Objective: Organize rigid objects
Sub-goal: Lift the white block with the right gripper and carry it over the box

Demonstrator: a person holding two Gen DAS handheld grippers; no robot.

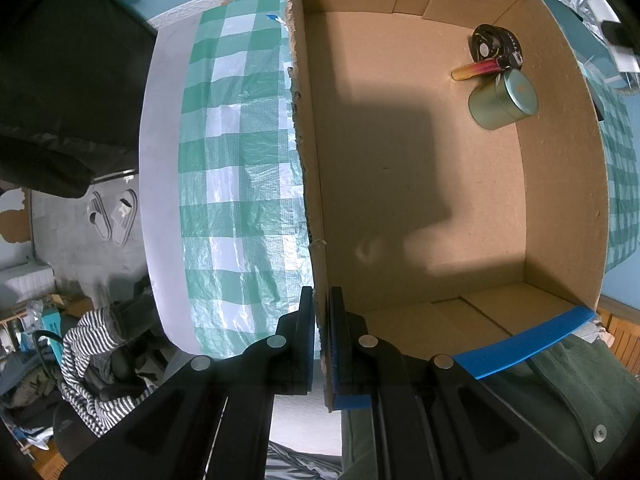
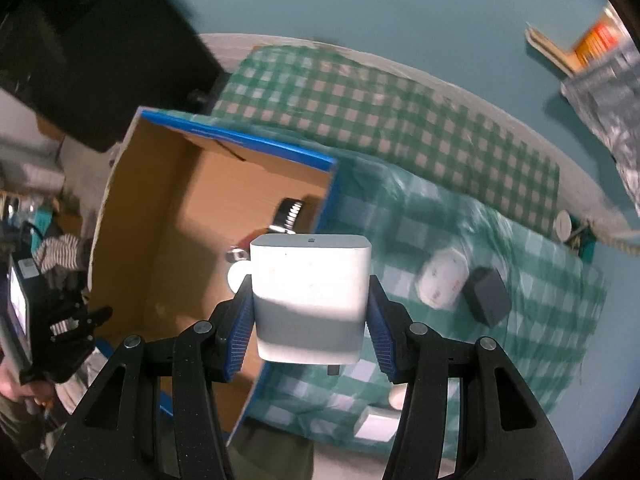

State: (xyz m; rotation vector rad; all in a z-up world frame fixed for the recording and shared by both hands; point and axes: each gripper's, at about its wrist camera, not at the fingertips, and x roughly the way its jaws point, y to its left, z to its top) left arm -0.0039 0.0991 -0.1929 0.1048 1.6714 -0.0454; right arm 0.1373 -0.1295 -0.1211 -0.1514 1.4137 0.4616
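Right gripper (image 2: 309, 312) jaws hold white block (image 2: 310, 296), up over counter beside cardboard box (image 2: 176, 216). Left gripper (image 1: 320, 332) jaws pinch box wall, keep box steady. Move block over open box, lower slow, miss green tin (image 1: 502, 100), then let go.

Left gripper (image 1: 320, 336): black fingers with blue pads, nearly closed, pinching the cardboard box wall (image 1: 308, 184) at its rim, one finger on each side. Right gripper (image 2: 311, 312): fingers spread wide, blue pads (image 2: 240, 332) clamped against both sides of a white rectangular device (image 2: 310, 296), held aloft.
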